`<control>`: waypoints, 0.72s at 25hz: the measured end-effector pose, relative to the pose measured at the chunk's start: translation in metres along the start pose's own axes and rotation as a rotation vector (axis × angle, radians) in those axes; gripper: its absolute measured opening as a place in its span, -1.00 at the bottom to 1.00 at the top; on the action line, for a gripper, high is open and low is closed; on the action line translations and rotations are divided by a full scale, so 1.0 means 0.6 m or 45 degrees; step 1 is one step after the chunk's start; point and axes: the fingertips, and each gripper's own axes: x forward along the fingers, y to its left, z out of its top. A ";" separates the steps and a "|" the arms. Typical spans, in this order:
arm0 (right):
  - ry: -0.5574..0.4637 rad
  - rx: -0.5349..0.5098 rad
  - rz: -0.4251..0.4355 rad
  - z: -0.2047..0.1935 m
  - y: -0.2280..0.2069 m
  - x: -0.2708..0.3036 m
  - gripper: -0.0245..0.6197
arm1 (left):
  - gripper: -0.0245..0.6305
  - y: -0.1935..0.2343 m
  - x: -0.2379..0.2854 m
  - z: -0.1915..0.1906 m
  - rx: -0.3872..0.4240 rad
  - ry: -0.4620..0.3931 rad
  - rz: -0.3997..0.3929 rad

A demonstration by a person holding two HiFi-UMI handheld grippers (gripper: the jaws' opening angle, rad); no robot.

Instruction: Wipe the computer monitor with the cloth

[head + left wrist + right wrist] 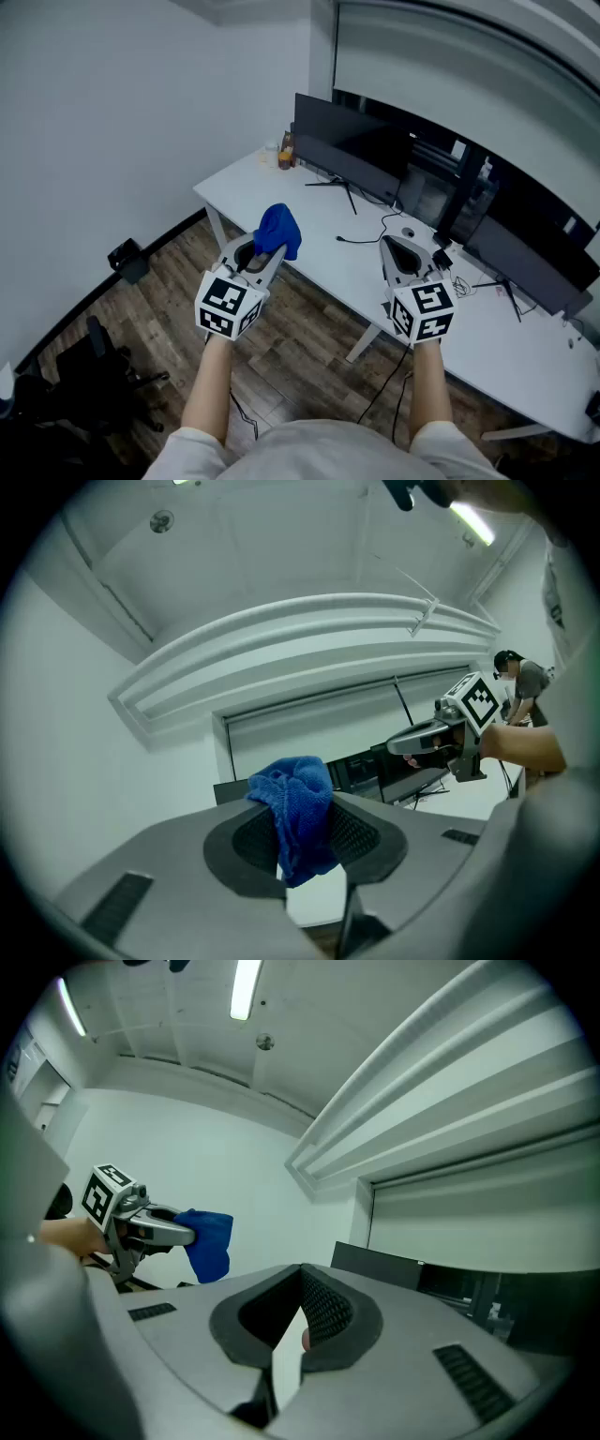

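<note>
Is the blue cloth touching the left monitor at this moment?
Apart. In the head view the cloth hangs at the desk edge, short of the left monitor.

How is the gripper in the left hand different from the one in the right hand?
The left gripper is shut on a blue cloth; the right gripper holds nothing. The left gripper's jaws are kept apart by the cloth; the right gripper's jaws meet at the tips. Both are grey and held out toward the desk.

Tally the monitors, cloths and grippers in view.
Monitors: 2, one and another
Grippers: 2, left gripper and right gripper
Cloths: 1, blue cloth, pinched in the left claw
Total: 5
</note>
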 end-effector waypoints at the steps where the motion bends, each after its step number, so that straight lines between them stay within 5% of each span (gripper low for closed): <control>1: 0.001 -0.003 -0.004 0.001 0.003 0.004 -0.89 | -0.54 0.006 -0.001 -0.002 0.002 -0.001 0.000; 18: -0.033 0.103 -0.054 -0.003 0.037 0.099 -0.88 | -0.53 0.128 0.013 -0.071 -0.041 -0.005 -0.020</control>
